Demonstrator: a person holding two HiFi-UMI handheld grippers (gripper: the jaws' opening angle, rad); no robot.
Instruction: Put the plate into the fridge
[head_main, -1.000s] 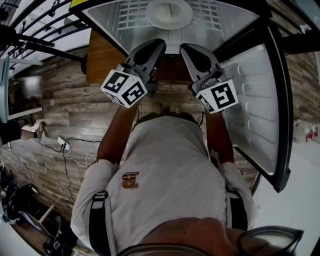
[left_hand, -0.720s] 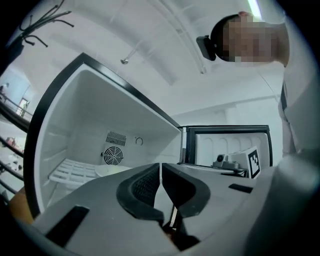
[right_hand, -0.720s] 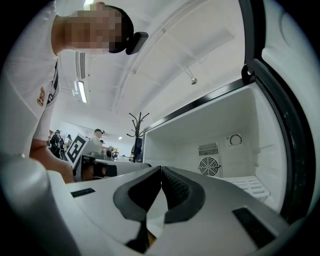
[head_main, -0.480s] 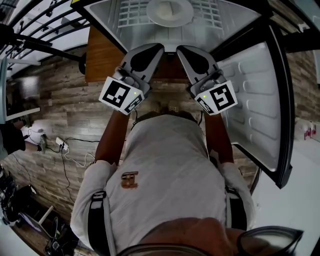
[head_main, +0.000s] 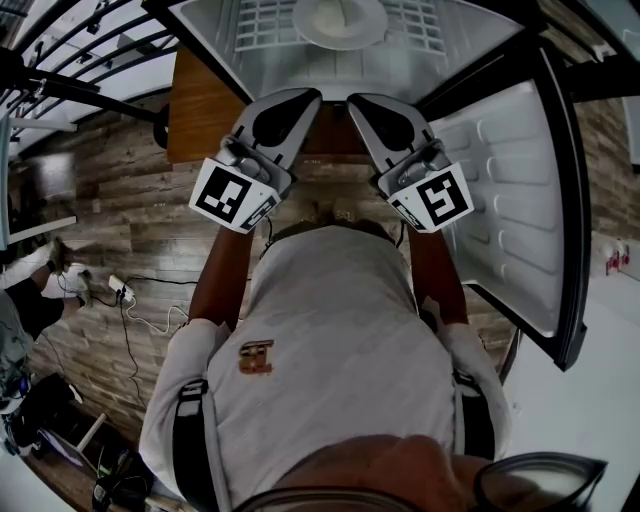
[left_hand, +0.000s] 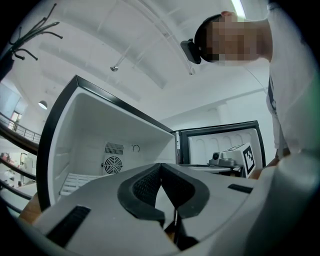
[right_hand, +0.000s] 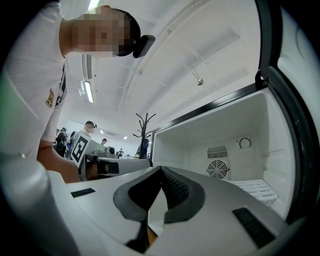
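Note:
The white plate (head_main: 340, 20) lies on the wire shelf (head_main: 260, 25) inside the open fridge (head_main: 420, 60), at the top of the head view. Both grippers hang side by side in front of the fridge opening, apart from the plate. My left gripper (head_main: 303, 97) points at the shelf edge; its jaws are closing the last bit, their pads (left_hand: 145, 185) touch at the tips, and nothing is between them. My right gripper (head_main: 362, 101) is shut and empty too, its pads (right_hand: 175, 187) meeting at the tips. The fridge's bare white interior with a round fan (left_hand: 113, 164) fills both gripper views.
The fridge door (head_main: 510, 190) stands open to the right, close beside my right arm. A wooden top (head_main: 200, 115) sits left of the fridge. The floor is wood plank (head_main: 110, 200), with cables (head_main: 135, 305) at the left. People (right_hand: 87, 131) and a coat stand (right_hand: 144, 125) stand far behind.
The left gripper has drifted a little left and down in the head view, and its marker cube has turned. The right gripper has barely moved. The plate stays on the shelf.

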